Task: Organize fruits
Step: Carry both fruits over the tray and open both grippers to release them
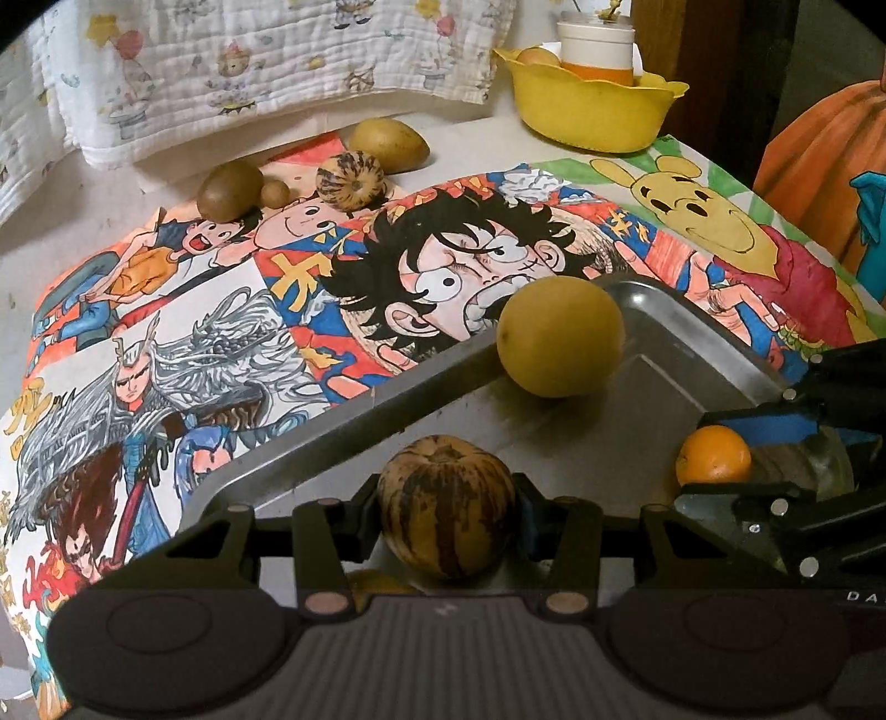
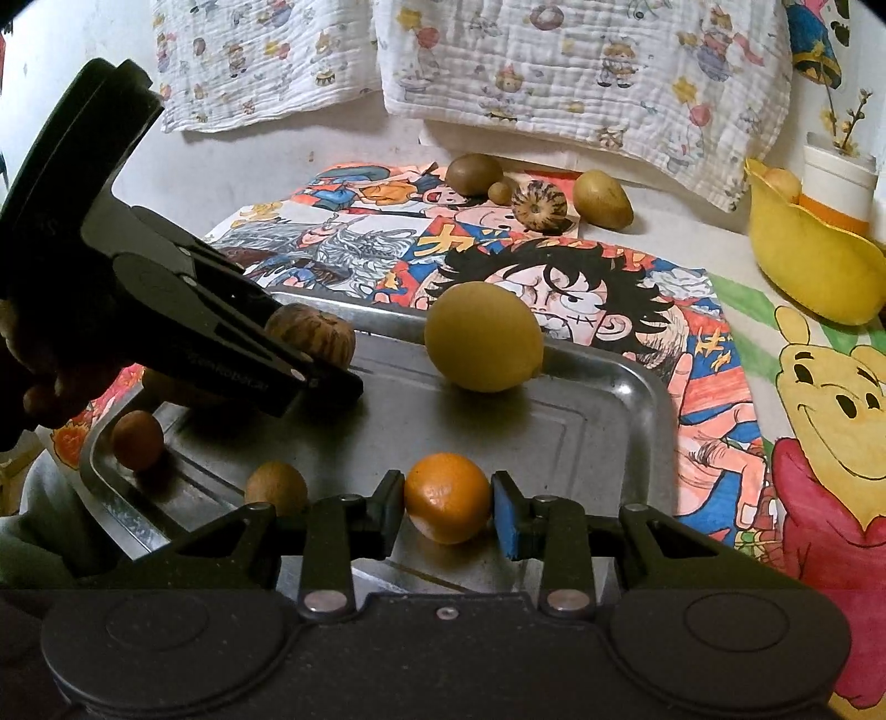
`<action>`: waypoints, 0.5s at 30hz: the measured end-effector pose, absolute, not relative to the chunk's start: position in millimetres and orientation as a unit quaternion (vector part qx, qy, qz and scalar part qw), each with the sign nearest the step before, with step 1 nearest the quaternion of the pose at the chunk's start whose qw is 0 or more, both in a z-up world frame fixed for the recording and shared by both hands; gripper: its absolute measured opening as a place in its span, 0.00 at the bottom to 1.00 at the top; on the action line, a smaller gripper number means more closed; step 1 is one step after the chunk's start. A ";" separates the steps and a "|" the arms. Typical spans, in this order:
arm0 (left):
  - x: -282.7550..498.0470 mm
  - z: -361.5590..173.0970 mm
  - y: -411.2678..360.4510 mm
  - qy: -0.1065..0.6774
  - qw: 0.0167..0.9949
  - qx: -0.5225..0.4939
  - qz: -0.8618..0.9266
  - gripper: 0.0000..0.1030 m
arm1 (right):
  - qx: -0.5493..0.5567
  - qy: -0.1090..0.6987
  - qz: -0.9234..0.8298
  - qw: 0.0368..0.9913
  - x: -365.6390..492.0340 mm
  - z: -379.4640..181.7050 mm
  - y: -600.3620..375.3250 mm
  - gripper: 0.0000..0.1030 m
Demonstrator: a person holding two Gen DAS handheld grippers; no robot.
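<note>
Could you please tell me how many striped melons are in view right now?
2. One striped melon sits between the left gripper fingers over the metal tray. The other lies on the cartoon mat beside the far fruits. More may be hidden.

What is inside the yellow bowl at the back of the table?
The yellow bowl holds a white-and-orange container and one pale round fruit beside it. The bowl's wall hides its floor, so anything lower down cannot be seen.
</note>
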State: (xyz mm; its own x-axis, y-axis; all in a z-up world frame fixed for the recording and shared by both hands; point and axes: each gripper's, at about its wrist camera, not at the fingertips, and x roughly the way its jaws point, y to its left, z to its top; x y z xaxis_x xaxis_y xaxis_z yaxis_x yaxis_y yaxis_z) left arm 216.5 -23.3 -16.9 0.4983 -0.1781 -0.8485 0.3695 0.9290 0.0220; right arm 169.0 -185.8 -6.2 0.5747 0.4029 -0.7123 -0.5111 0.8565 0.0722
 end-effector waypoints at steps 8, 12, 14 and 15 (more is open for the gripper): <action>214.6 -12.5 -20.7 0.475 0.861 0.091 -0.160 0.53 | -0.069 0.388 0.257 0.883 167.5 -6.7 -187.3 0.39; 210.6 -5.1 -17.6 0.466 0.867 0.077 -0.159 0.63 | -0.067 0.388 0.257 0.882 165.7 -6.0 -187.9 0.45; 205.5 -0.5 -15.6 0.458 0.872 0.072 -0.157 0.68 | -0.067 0.387 0.257 0.883 164.5 -5.4 -188.2 0.48; 202.2 2.0 -14.2 0.454 0.875 0.069 -0.157 0.69 | -0.066 0.385 0.258 0.883 163.1 -4.4 -188.6 0.51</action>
State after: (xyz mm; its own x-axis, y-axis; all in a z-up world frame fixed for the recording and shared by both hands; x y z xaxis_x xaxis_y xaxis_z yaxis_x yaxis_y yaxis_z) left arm 202.2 -14.2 2.0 0.5396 -0.2112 -0.8150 0.3365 0.9414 -0.0212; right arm 163.1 -188.6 -4.4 0.5698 0.4051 -0.7150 -0.5066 0.8582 0.0826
